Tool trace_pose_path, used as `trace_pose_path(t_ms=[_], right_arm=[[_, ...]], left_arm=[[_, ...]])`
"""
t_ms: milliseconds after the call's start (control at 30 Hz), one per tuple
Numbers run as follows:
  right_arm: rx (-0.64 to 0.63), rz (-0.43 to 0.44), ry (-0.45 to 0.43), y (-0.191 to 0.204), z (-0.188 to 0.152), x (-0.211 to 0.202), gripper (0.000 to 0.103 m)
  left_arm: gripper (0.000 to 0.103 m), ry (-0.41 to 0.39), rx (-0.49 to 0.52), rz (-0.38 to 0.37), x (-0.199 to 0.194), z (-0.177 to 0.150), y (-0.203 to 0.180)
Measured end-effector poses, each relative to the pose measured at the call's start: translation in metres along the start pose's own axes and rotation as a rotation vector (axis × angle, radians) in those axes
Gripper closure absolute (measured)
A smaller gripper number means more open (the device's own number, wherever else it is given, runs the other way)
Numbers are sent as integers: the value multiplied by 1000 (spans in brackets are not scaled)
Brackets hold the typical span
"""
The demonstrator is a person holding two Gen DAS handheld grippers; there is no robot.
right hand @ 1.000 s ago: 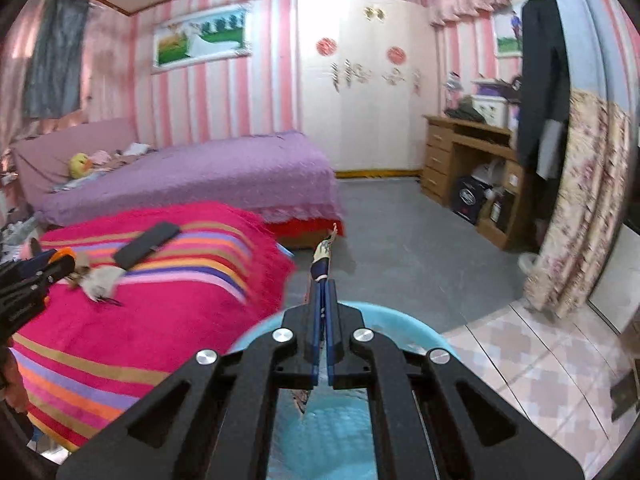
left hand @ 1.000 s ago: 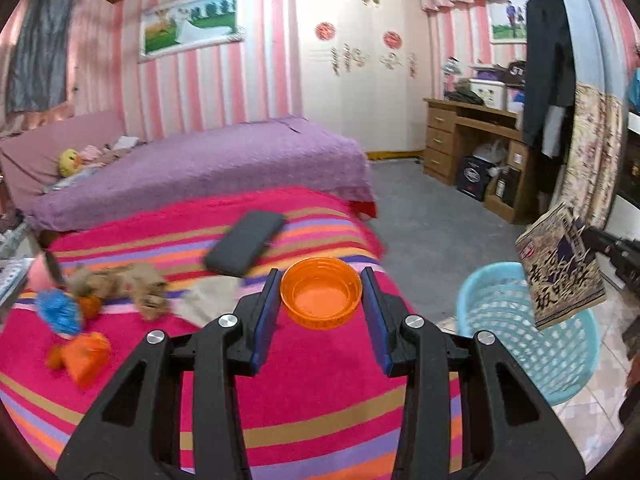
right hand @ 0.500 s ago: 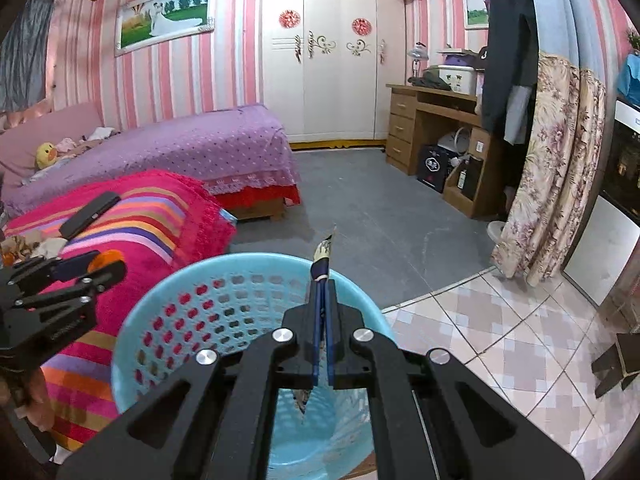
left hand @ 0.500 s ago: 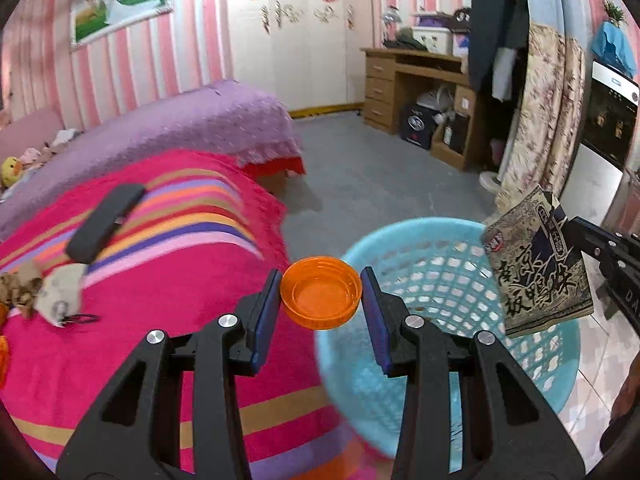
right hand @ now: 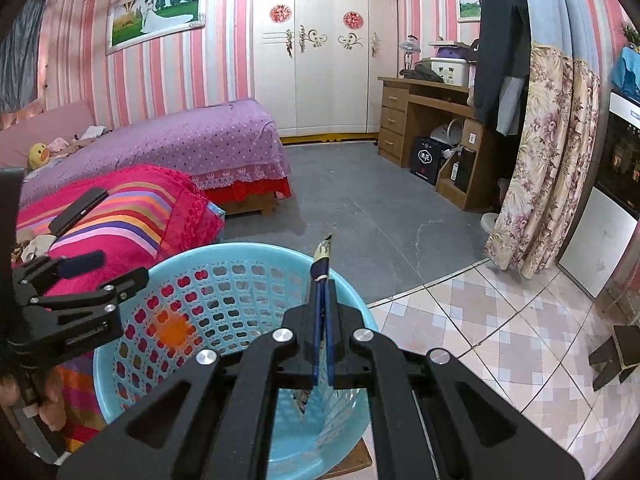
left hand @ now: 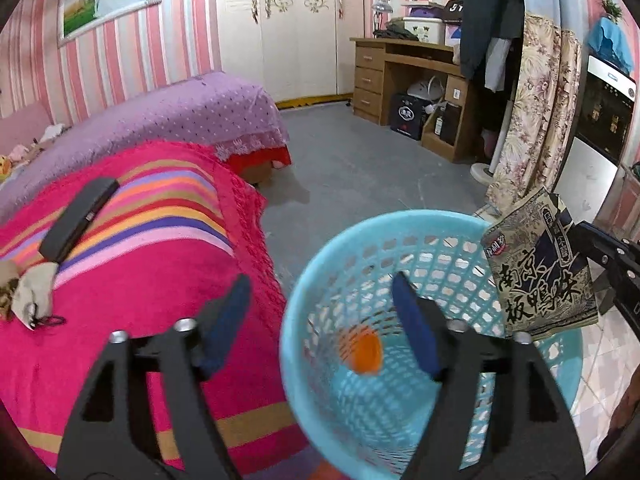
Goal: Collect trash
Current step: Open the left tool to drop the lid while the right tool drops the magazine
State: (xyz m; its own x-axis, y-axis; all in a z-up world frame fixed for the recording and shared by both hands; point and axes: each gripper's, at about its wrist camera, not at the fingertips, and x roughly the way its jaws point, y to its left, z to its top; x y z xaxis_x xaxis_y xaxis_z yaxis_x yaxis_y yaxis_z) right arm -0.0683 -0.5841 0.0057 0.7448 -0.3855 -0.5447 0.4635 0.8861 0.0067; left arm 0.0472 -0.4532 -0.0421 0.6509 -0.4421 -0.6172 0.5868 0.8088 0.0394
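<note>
Left gripper (left hand: 320,312) spread wide over the light-blue plastic basket (left hand: 304,300), jaws just opened and nothing between them; orange bottle cap (left hand: 362,354) loose and blurred inside the basket, apparently dropping toward the bottom. Right gripper (right hand: 322,280) pressed together on the edge of an empty printed snack bag (left hand: 540,268), hanging over the basket's right rim and not yet let go. Drop-off step, then: cap delivered, bag next. Calls for parting the right jaws while the bag hangs over the basket mouth, so that it falls inside rather than onto the tiled floor (right hand: 480,312). After that, likely back to the striped pink blanket (left hand: 132,288), where a crumpled tissue (left hand: 34,292) lies near a black remote-like bar (left hand: 78,218).
</note>
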Motion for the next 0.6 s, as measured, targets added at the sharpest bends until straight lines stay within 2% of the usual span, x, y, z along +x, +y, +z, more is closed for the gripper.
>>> trace_pose_path(t_ms=[67,133,233,467,533,567,600], right_arm=[[1,1,4,-1,0,0,101],[4,3,10,0,-1,2,101],[4,9,14,4,-2,4,101],[-3,29,37,18,0,12,97],[-7,4,45,22,0,16,77],[-1,0,48,23,0,16,54],[8,-8,43,24,0,16,45]], left_arm=[[19,-30,2,27,-6,-1,7],[15,-42,-13,38,-11,0,16],[15,-38,-50,41,-15,-1,29],[13,-96,-45,135,-37,-5,50],[12,-109,-41,155,-44,-6,56],[12,-114,-40,161,-48,-7,59],[12,-120,-41,167,-52,-8,64]])
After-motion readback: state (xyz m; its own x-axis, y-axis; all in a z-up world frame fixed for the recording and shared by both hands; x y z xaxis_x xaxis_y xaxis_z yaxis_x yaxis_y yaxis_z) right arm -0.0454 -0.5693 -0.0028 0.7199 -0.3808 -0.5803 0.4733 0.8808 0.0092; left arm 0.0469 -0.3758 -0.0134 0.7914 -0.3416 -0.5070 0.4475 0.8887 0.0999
